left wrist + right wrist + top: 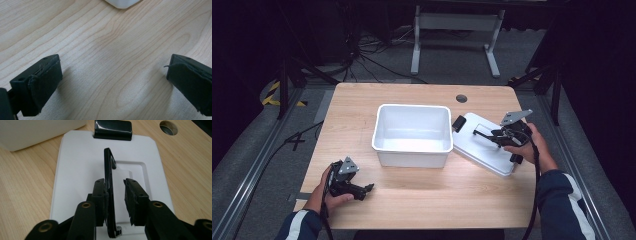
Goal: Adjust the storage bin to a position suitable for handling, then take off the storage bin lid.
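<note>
Lying flat on the wooden table (422, 200), at its right side, just beside the white tub (412, 134): a white lid (482, 145), with a black clip (458, 123) at the end nearest the tub. Standing up from the middle of the lid, a thin black handle (109, 182), raised on edge. Hovering over that handle, the right gripper (115, 195), held in the person's right hand (524, 147); jaws slightly parted, with the handle passing between them, sitting against the pad on the left in the right gripper view and leaving a gap to the other pad, so not clamping it. Resting low at the near left corner of the table, the left gripper (112, 80), held in the left hand (332, 195); jaws spread wide over bare wood, pinching nothing. Peeking in at the top of the left gripper view, one corner of the tub. Showing near the far right edge of the table, a round cable hole (461, 98).
</note>
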{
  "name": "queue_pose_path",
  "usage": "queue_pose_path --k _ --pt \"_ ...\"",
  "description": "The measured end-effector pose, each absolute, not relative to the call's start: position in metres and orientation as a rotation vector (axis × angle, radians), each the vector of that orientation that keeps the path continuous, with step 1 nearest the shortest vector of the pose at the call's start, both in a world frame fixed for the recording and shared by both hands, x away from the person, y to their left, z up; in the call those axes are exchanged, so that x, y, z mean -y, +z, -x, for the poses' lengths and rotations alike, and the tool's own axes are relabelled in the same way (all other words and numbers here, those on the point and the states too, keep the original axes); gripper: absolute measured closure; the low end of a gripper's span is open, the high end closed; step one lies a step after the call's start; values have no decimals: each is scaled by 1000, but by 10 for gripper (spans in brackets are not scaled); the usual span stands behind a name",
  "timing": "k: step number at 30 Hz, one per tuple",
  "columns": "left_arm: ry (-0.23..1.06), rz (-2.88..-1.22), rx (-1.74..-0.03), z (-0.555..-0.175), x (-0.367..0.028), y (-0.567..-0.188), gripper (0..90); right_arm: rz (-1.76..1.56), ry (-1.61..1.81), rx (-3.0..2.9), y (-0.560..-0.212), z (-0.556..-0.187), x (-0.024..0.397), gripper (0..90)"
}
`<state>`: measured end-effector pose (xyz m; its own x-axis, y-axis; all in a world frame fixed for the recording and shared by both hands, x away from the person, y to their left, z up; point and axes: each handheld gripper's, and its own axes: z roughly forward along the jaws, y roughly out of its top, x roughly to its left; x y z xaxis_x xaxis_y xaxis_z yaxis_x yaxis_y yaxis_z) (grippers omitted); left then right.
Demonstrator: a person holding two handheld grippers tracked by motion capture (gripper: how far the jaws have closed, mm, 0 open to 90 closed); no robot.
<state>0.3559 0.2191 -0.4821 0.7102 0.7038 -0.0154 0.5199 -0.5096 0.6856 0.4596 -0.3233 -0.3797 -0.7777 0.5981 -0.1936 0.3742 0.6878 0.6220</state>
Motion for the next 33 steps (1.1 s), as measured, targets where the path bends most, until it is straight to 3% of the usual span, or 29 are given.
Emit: queue_pose_path --k 12,33 --pt "356 -2233 -918 -356 -220 -482 6 -782 804 -2497 -366 -438 323 564" --pt "355 -2232 -922 -355 -220 -482 6 -776 849 -2425 -359 -389 340 454"
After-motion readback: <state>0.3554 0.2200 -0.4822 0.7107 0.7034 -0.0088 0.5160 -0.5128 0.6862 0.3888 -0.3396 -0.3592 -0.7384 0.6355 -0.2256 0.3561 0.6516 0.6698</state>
